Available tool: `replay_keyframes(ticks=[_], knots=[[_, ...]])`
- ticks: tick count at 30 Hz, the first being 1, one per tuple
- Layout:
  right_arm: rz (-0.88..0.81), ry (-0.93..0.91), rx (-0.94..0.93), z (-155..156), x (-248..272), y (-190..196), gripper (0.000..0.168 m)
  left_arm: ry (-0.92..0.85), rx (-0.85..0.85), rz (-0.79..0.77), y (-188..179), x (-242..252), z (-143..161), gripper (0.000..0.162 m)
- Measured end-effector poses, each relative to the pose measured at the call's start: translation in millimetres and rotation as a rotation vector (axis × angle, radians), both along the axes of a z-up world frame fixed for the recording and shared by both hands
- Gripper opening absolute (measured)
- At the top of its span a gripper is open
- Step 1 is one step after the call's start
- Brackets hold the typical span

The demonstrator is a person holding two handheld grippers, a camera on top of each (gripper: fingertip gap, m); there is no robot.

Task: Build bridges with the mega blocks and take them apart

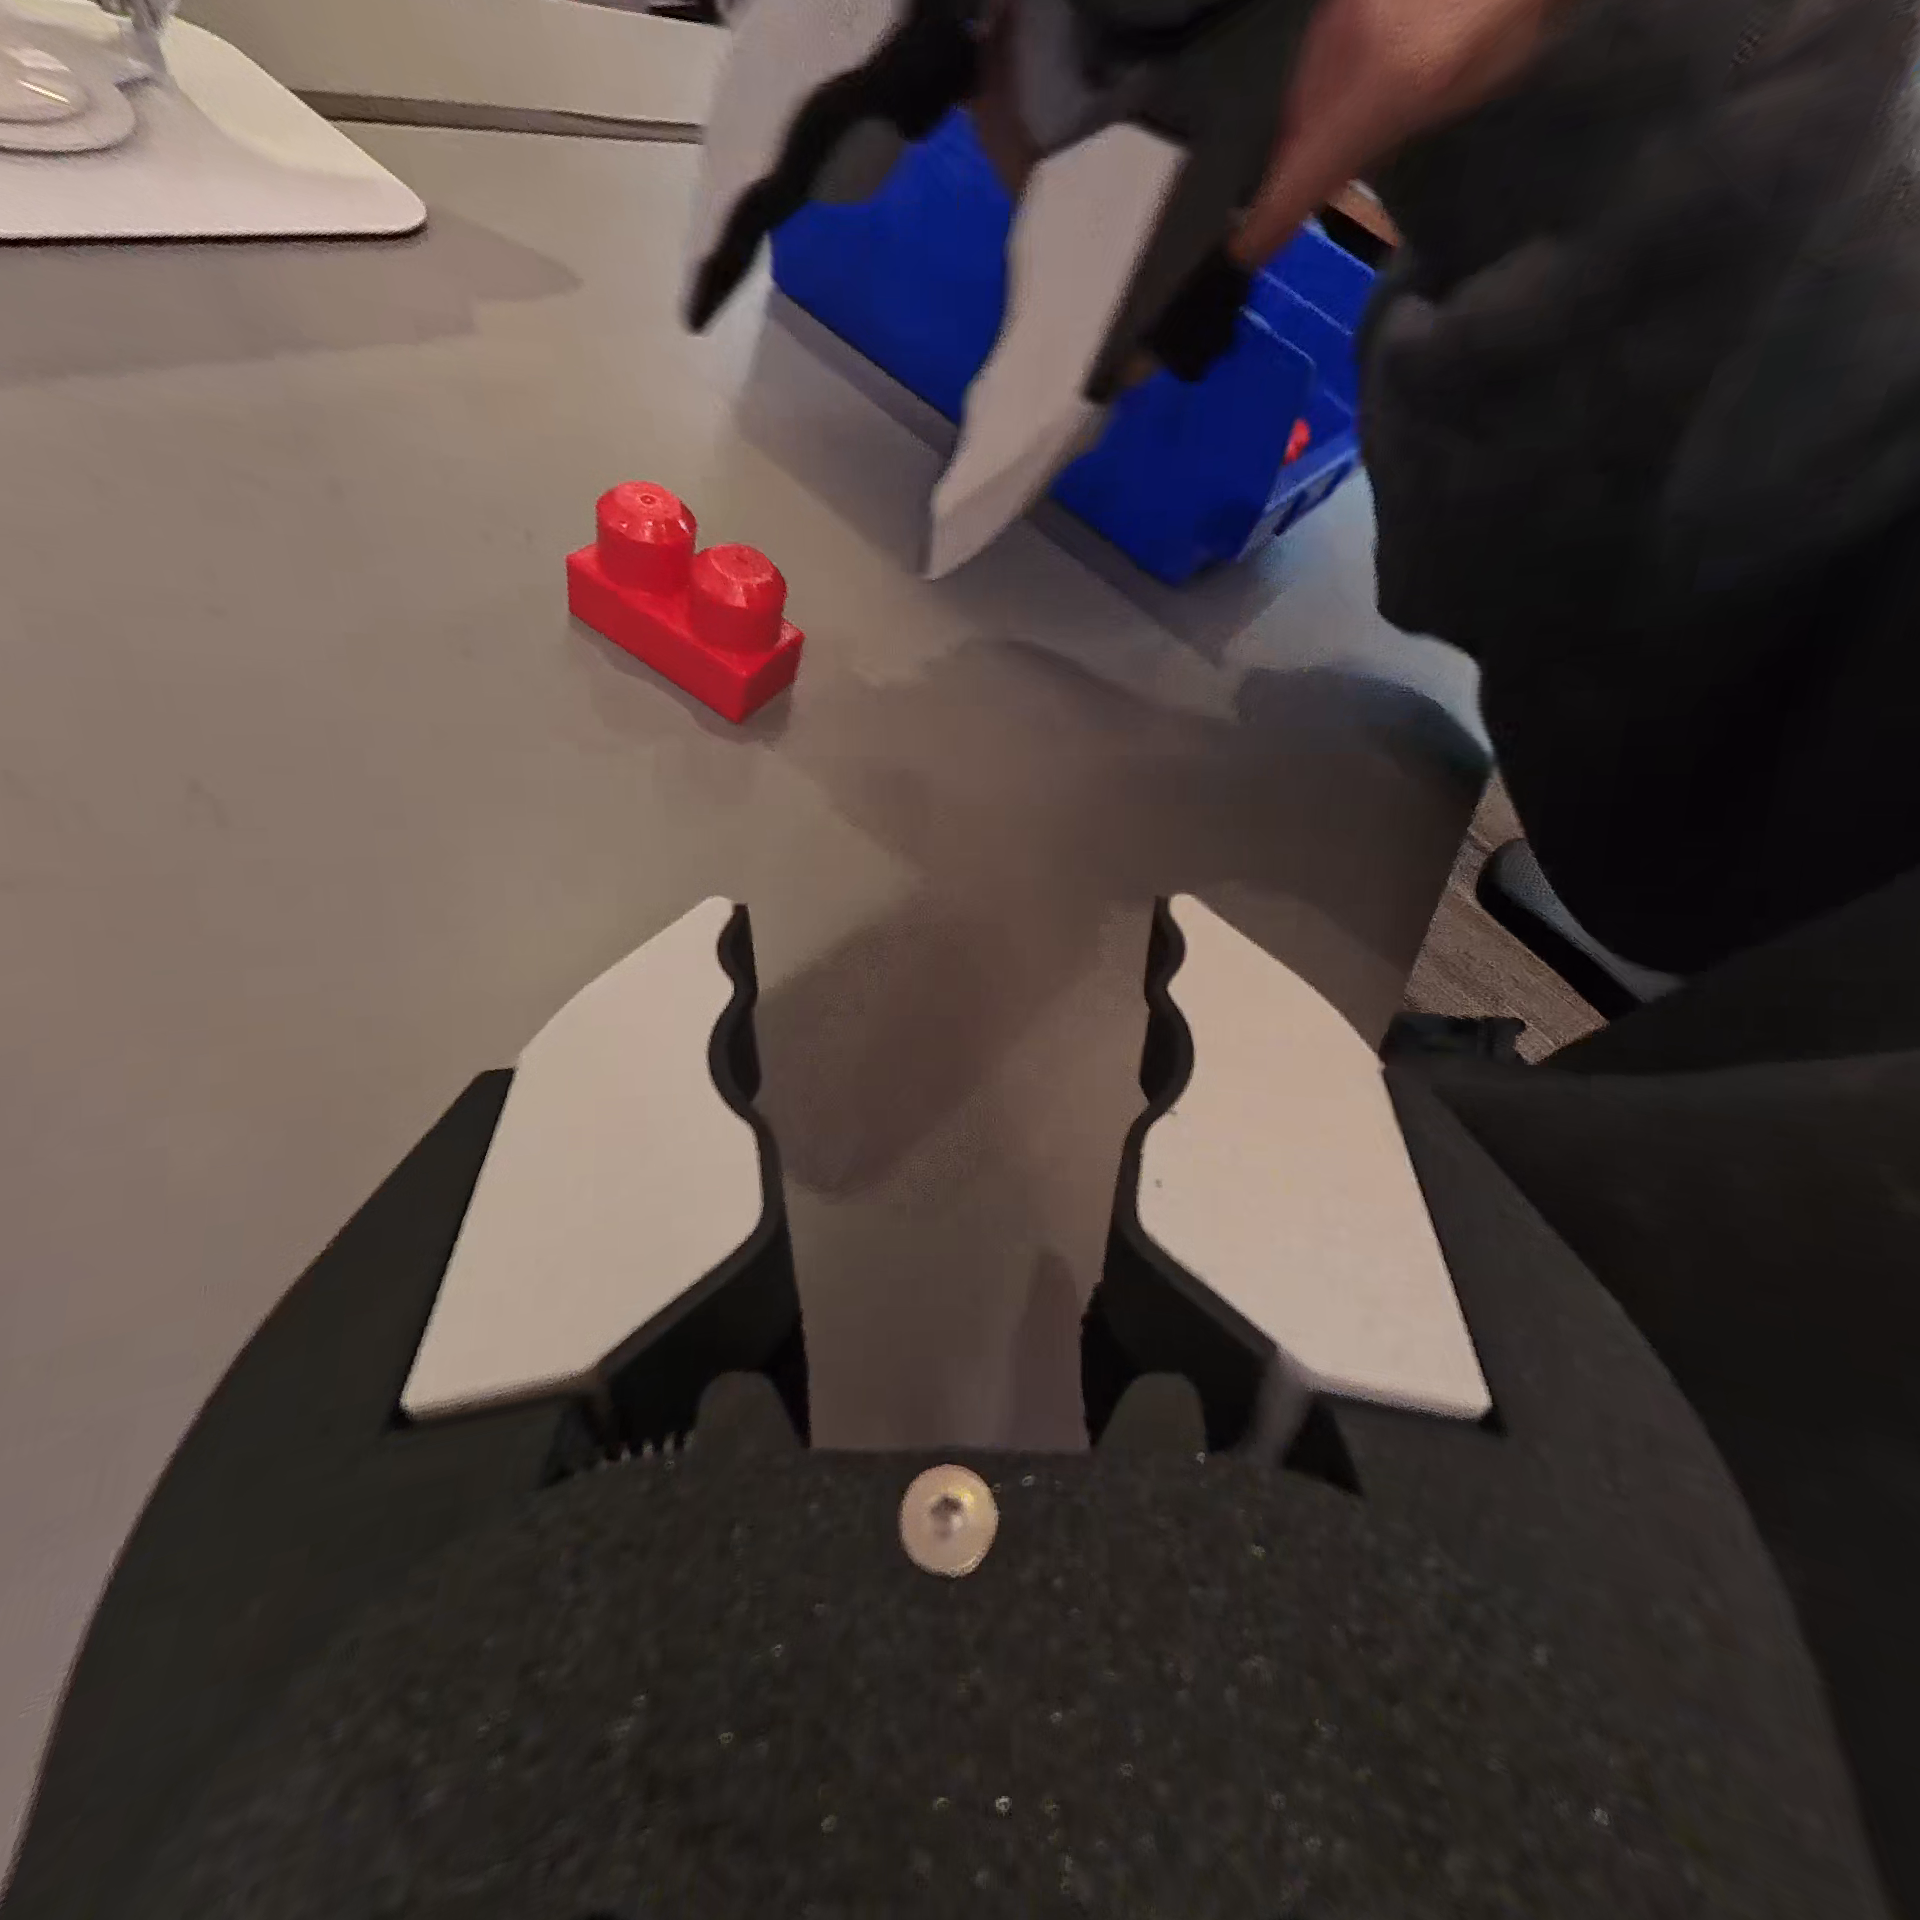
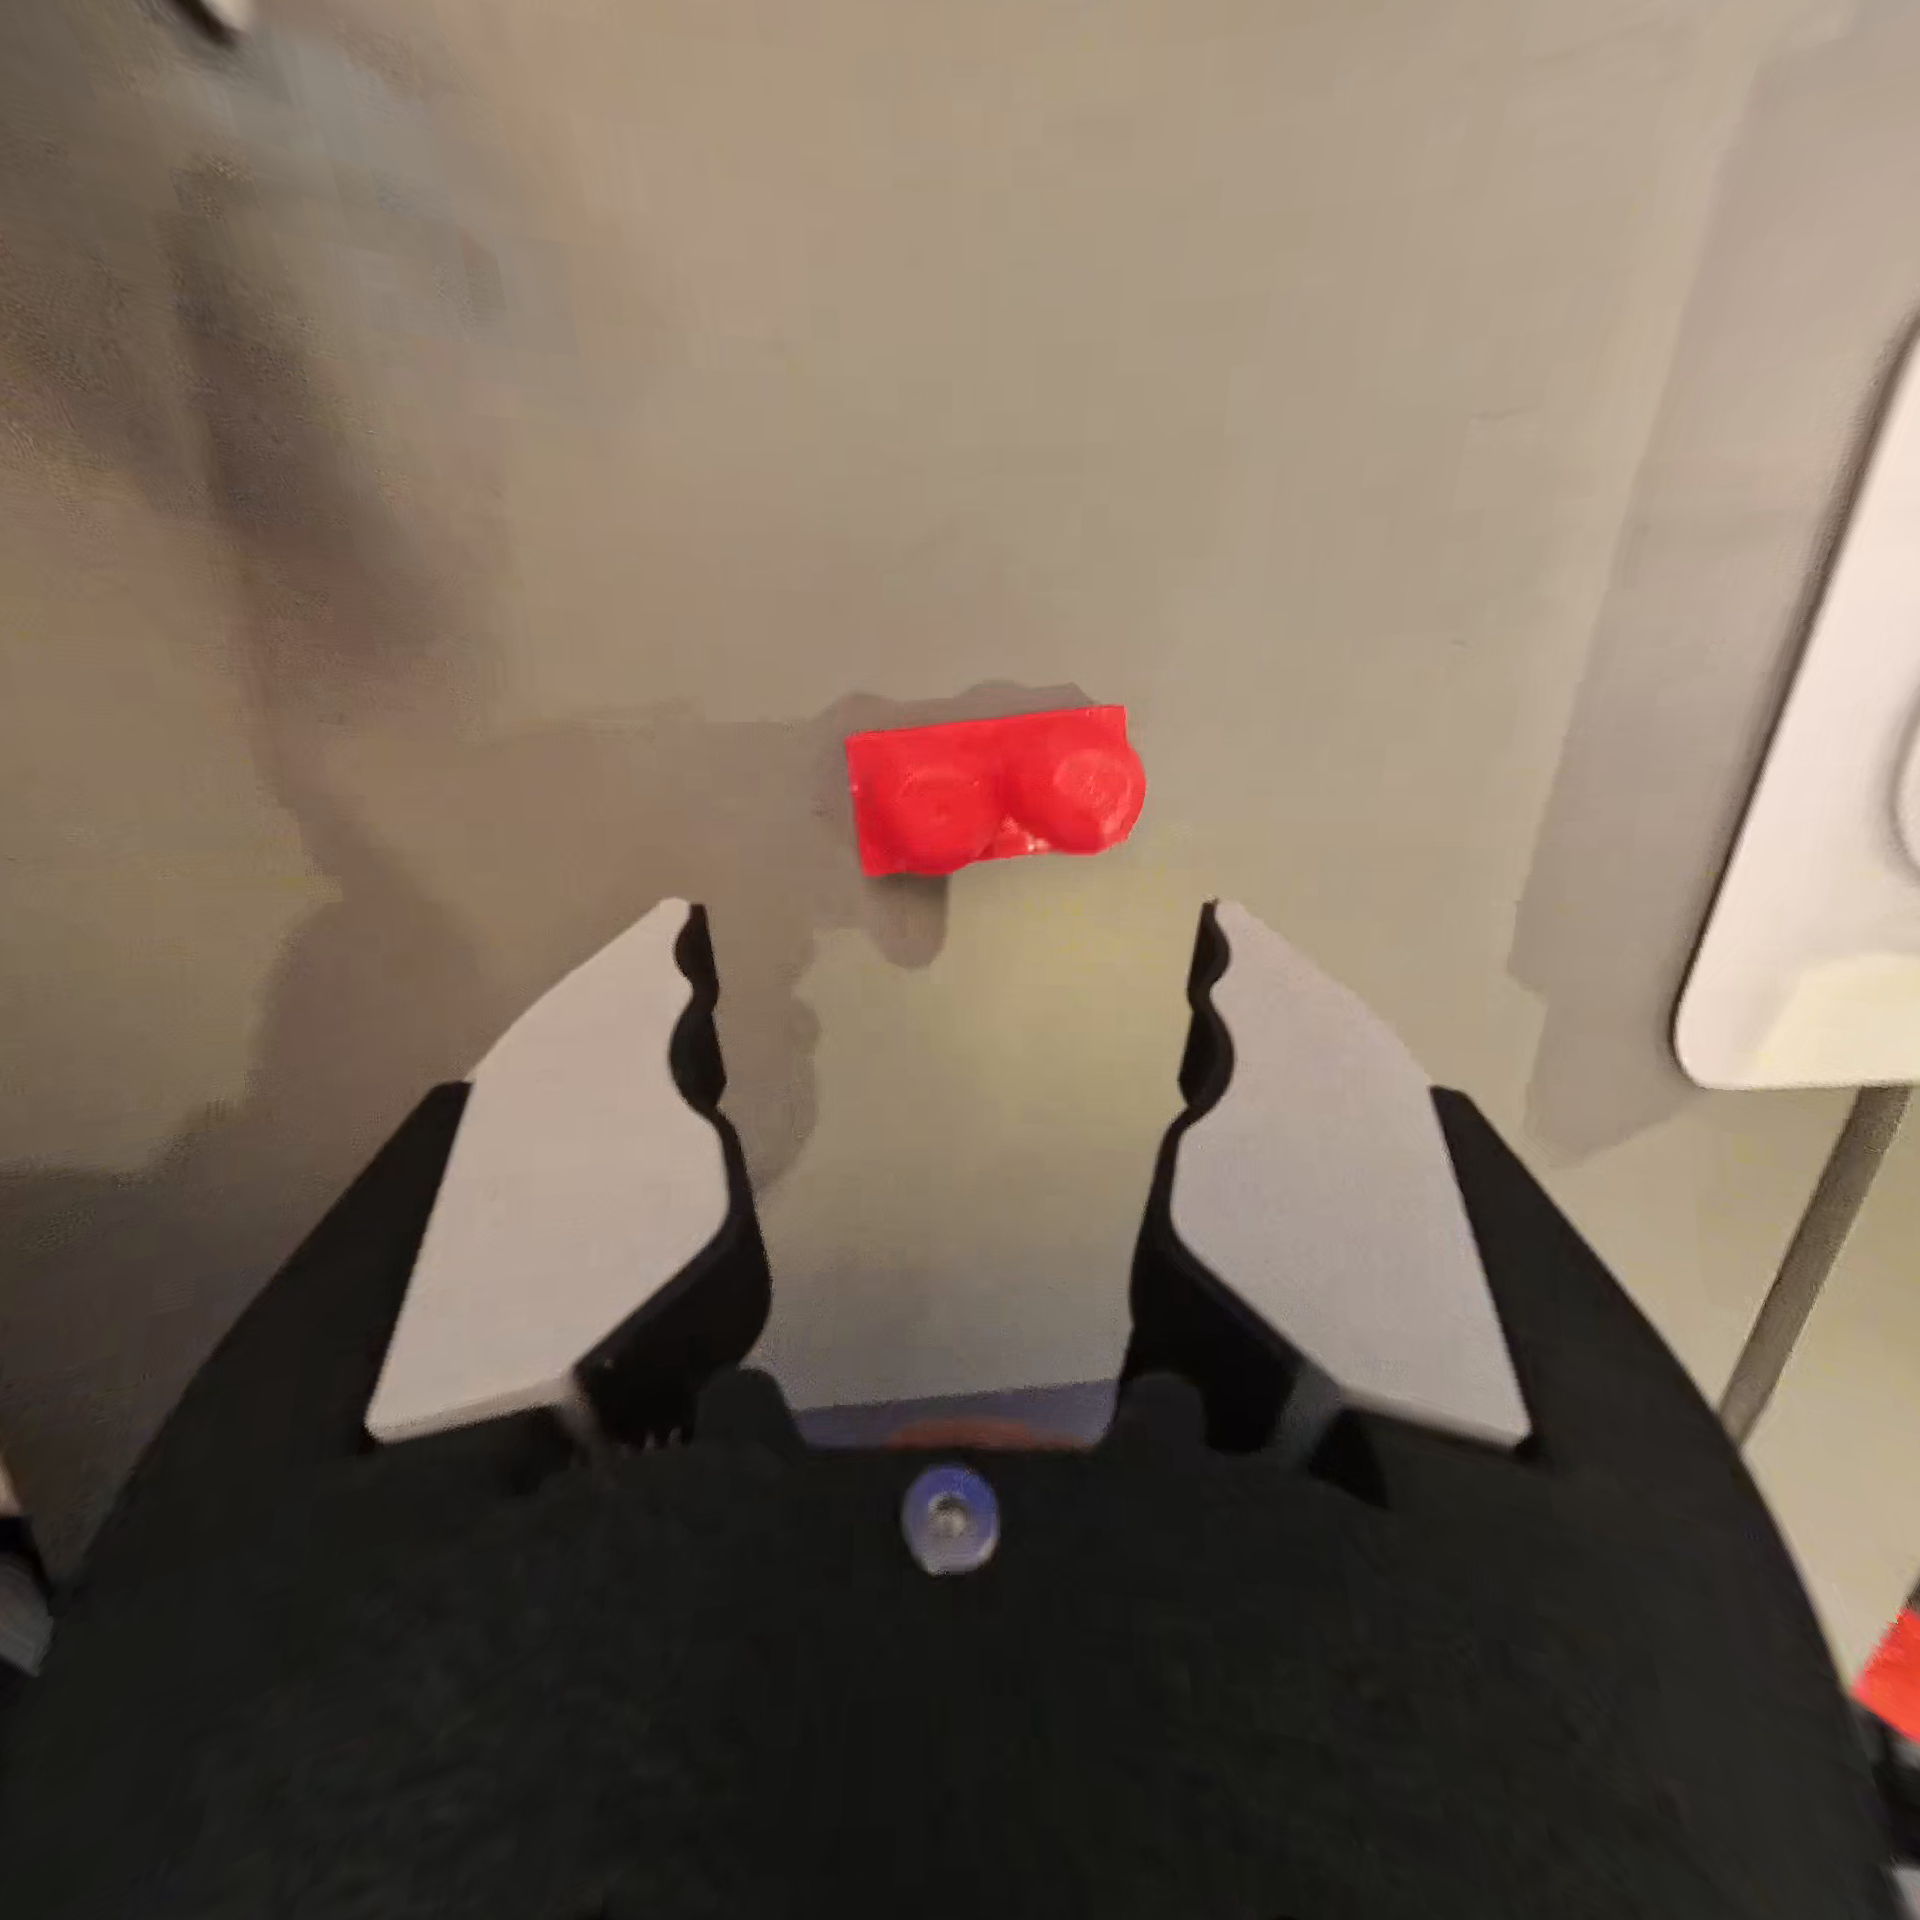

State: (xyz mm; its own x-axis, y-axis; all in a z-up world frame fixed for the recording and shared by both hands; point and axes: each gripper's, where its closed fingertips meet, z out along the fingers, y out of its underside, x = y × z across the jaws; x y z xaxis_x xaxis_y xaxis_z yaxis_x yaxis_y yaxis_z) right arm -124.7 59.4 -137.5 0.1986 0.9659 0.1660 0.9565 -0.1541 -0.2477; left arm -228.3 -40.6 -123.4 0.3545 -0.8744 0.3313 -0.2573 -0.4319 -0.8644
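Red plastic, one two-stud block (image 1: 686, 603), studs up, flat on the grey table (image 1: 260, 727); nothing grips it. Blue bin (image 1: 1164, 468) behind it is half hidden: the right gripper (image 1: 831, 436) hangs in front of it, blurred, and a dark sleeve (image 1: 1662, 468) cuts off its right end. A spot of red shows inside the bin near its right wall; too small to identify. Right gripper: fingers spread wide, nothing between them; in its own view (image 2: 951, 909) the block (image 2: 987, 790) lies just beyond the fingertips, apart from both, image smeared. Left gripper (image 1: 951, 904): also wide apart, empty, over bare table, the block ahead and to its left, well apart. White mat (image 1: 208, 177) at the far left corner, cropped by the frame edge, with clear plastic items (image 1: 62, 94) on it, not resolvable. Same mat (image 2: 1808, 831) appears at the right edge of the right wrist view. Chair base and floor are glimpsed past the table edge, mostly covered by the sleeve.
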Motion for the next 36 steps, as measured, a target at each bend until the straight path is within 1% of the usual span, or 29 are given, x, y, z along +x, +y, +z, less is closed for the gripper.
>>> replay_keyframes(ticks=[2, 4, 7, 9, 10, 12, 13, 16, 18, 20, 21, 23, 25, 27, 29, 32, 34, 36], knots=[[0.048, -0.036, -0.038, -13.8, -10.2, 11.1, 0.087, 0.002, 0.007, -0.020, -4.5, -2.9, -0.5, 0.072], [0.071, -0.082, -0.102, -31.9, -14.3, 13.9, 0.086, 0.005, 0.009, -0.026, -7.3, -5.5, -0.7, 0.072], [0.075, -0.161, -0.140, -56.0, -11.3, 16.6, 0.086, -0.050, -0.028, -0.078, -20.7, -6.0, 6.8, 0.072], [0.071, -0.190, -0.165, -61.2, -9.3, 15.5, 0.073, -0.085, -0.041, -0.097, -26.4, -7.2, 12.6, 0.072], [0.064, -0.188, -0.162, -58.9, -10.2, 15.7, 0.072, -0.087, -0.038, -0.098, -27.1, -8.2, 13.7, 0.072], [0.068, -0.184, -0.108, -42.3, -10.3, 17.3, 0.072, -0.086, -0.031, -0.096, -27.6, -9.8, 14.2, 0.072], [0.070, -0.152, -0.078, -26.8, -12.2, 16.1, 0.072, -0.089, -0.034, -0.096, -27.8, -10.3, 14.3, 0.071], [0.006, -0.072, 0.043, 38.0, 1.2, 15.1, 0.072, -0.091, -0.059, -0.107, -29.9, -10.0, 12.0, 0.071], [-0.084, -0.043, 0.117, 83.8, 30.8, 12.2, 0.072, -0.078, -0.053, -0.107, -30.0, -9.4, 9.7, 0.071], [-0.201, -0.014, 0.177, 120.5, 70.5, 6.7, 0.072, -0.064, -0.055, -0.117, -31.8, -7.6, 6.7, 0.071], [-0.257, -0.007, 0.187, 131.1, 92.1, 1.2, 0.073, -0.059, -0.059, -0.123, -32.6, -6.3, 5.1, 0.071], [-0.350, -0.014, 0.190, 136.9, 135.7, -11.4, 0.072, -0.045, -0.068, -0.132, -34.0, -3.4, 1.2, 0.072], [-0.445, -0.030, 0.139, 123.0, 175.4, -27.3, 0.073, -0.028, -0.070, -0.144, -35.7, 0.1, -2.6, 0.072], [-0.553, -0.063, 0.014, 94.8, 208.0, -49.2, 0.073, -0.019, -0.070, -0.157, -37.8, 3.6, -4.9, 0.072], [-0.617, -0.112, -0.108, 63.2, 230.1, -71.8, 0.073, -0.005, -0.078, -0.171, -40.2, 6.9, -8.4, 0.072], [-0.652, -0.117, -0.244, 23.4, 243.8, -92.4, 0.073, 0.017, -0.077, -0.182, -41.8, 10.0, -14.1, 0.072], [-0.695, -0.095, -0.338, 4.0, 246.7, -99.0, 0.073, 0.024, -0.082, -0.192, -43.2, 11.2, -16.3, 0.073], [-0.728, -0.119, -0.394, -10.6, 254.1, -101.3, 0.073, 0.029, -0.084, -0.196, -44.0, 11.5, -17.7, 0.073]])
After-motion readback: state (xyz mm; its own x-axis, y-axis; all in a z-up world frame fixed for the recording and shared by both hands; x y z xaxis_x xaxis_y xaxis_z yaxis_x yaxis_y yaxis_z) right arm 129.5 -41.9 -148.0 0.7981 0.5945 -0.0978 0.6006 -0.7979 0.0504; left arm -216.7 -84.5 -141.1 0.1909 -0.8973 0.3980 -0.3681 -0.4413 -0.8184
